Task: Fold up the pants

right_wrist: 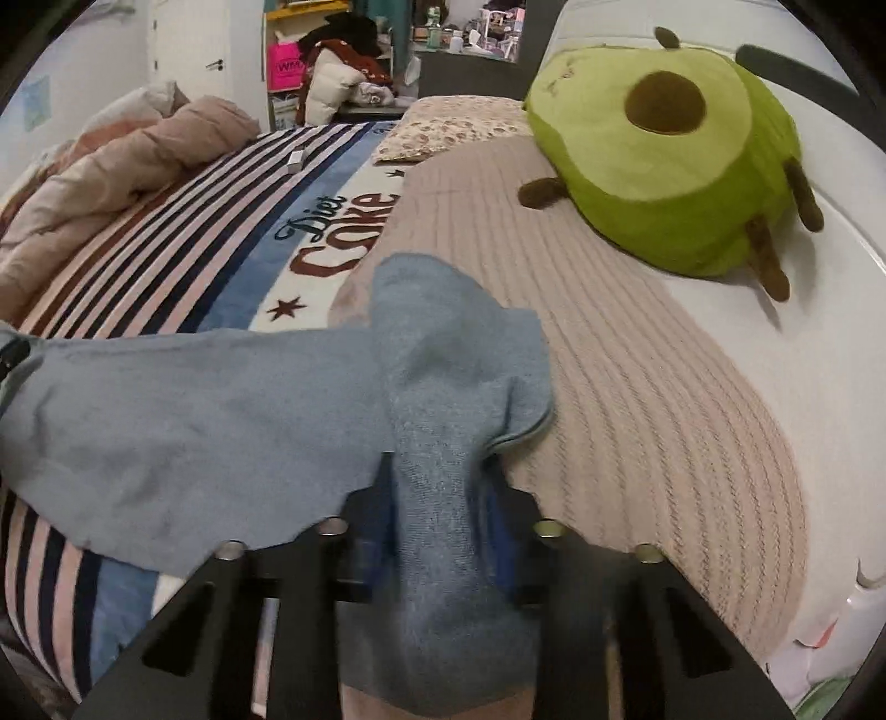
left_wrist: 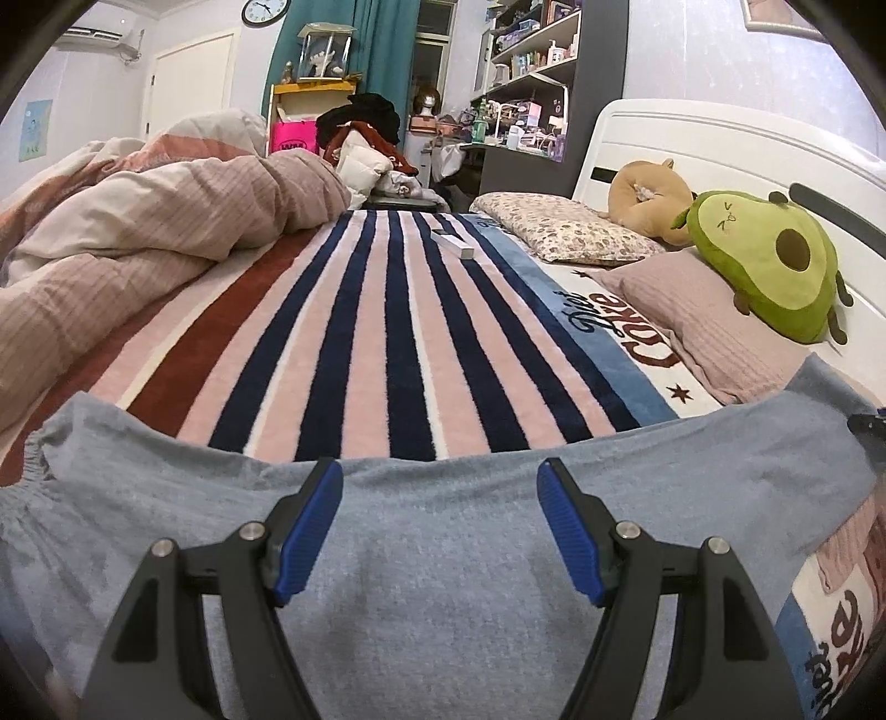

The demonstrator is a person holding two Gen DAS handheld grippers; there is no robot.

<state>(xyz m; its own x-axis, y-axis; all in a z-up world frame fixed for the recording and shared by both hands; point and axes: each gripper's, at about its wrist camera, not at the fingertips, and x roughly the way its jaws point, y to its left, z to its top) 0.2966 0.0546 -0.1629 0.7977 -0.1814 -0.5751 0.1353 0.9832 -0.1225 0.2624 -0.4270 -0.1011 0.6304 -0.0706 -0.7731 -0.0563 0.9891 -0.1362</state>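
Left gripper (left_wrist: 440,531): we hold it tilted downward, jaws standing wide apart, blue ribbed pads (left_wrist: 570,545) facing each other with nothing pinched between them; cloth lies beneath and ahead of the tips.

Right gripper (right_wrist: 440,531): we hold it pitched more steeply down, jaws drawn close, pads pressing a bunched fold of the pants (right_wrist: 443,498) that rises between them.

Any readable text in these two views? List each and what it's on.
"Diet Coke" on the striped blanket, legible in both views.
Pink bag: white logo too blurred to read.
Wall clock: numerals too small.
Shelf bottles: labels too small.
Pants: no text visible.
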